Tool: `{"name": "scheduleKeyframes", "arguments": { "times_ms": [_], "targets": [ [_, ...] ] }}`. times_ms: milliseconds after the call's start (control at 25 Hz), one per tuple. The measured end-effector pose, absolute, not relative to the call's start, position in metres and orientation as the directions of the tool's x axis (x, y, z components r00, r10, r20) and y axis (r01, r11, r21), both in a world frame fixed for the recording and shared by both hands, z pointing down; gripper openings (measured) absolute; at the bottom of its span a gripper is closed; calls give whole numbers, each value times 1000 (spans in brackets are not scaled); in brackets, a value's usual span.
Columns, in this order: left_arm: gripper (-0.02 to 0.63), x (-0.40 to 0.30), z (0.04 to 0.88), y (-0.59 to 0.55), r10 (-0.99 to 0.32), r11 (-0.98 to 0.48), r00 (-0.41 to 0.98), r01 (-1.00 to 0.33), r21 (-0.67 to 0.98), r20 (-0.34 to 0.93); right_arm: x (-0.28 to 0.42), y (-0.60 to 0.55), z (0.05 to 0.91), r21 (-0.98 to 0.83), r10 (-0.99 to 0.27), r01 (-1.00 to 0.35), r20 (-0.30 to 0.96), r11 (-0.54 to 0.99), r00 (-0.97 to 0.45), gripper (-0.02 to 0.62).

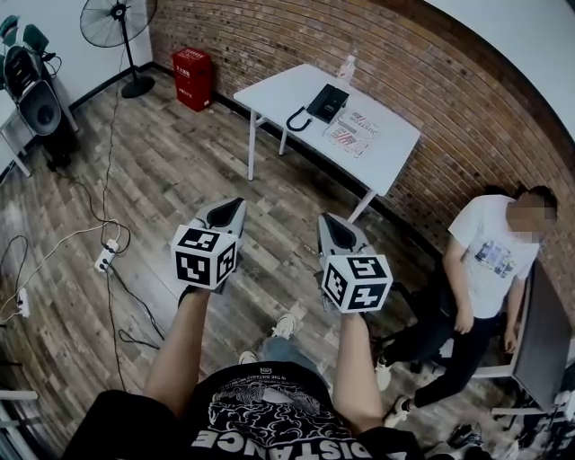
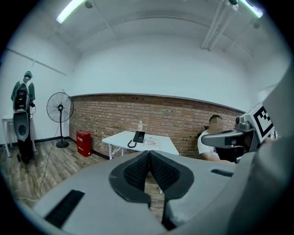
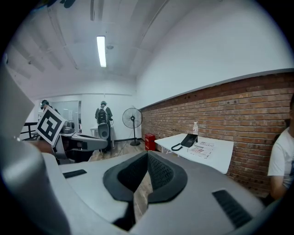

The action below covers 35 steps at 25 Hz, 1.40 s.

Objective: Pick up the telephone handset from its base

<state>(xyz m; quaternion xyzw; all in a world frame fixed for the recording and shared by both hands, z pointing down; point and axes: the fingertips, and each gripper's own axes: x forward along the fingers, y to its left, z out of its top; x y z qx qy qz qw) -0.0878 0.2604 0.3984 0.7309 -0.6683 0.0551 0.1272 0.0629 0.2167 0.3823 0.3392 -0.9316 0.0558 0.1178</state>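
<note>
Left hand-held gripper [image 1: 235, 207] and right hand-held gripper [image 1: 329, 225] clenched empty, telephone handset [image 1: 320, 101] well ahead

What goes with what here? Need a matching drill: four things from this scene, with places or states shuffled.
Things:
1. telephone
2. red box
3. standing fan
4. left claw

Places or states:
A. shut, nothing in it
B. on the white table
C. on the floor, against the brick wall
D. upright on a pole with a round base

Pairs: 1-B, 2-C, 3-D, 4-A
</note>
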Motion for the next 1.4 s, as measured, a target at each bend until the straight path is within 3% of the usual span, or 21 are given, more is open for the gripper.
{"name": "scheduleKeyframes", "arguments": {
  "times_ms": [760, 1400],
  "targets": [
    [14, -105, 404, 80, -954, -94, 118, -991, 97, 277, 39, 37, 395, -71, -602, -636, 259, 768, -755, 0],
    [97, -72, 402, -77, -941, -114, 139, -989, 98, 309, 67, -110, 394, -93, -593, -633, 267, 769, -760, 0]
  ]
}}
